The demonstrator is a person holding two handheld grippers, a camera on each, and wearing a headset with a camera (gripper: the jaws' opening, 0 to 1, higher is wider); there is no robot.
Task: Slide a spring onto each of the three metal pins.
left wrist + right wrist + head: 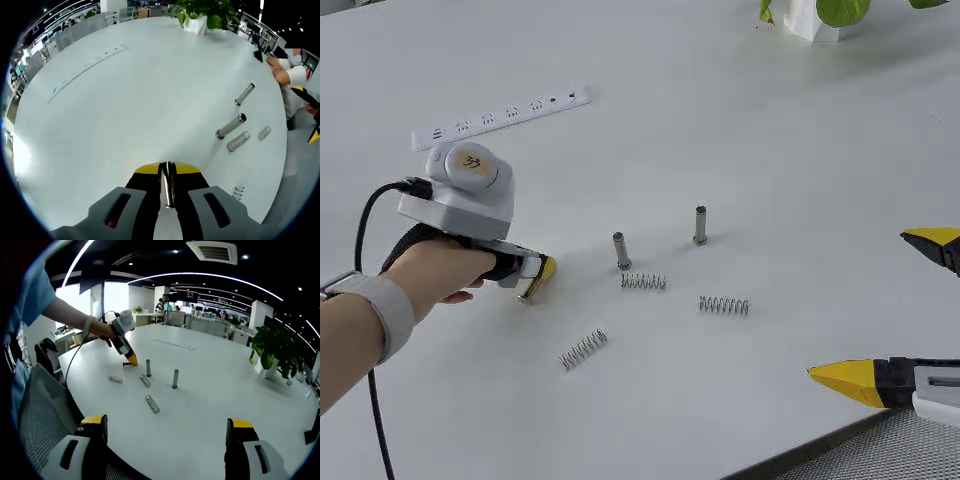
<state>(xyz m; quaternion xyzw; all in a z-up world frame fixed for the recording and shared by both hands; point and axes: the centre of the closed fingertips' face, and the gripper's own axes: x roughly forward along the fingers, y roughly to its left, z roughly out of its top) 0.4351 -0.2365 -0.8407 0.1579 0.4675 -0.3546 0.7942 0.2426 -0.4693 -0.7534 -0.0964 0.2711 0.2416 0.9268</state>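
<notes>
Clamped in the left yellow-tipped gripper [535, 280]: one short silver metal pin [529, 292].
From the head: two more upright steel pins [620, 250] [700, 225] on the white table [740, 120], three coiled wire springs [643, 281] [724, 305] [583, 349] lying loose nearby, none on a pin. Along the left jaws: pressed onto that pin. Along the right: yellow-tipped right gripper [167, 421] spread wide at the table edge.

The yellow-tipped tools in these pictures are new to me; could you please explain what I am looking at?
A person holds a claw in each hand. One picture comes from a headset camera, the other two from cameras riding on the claws. The left claw is shut on a metal pin; the right claw is open and empty. On the white table two more pins stand upright, with three springs lying near them.
</notes>
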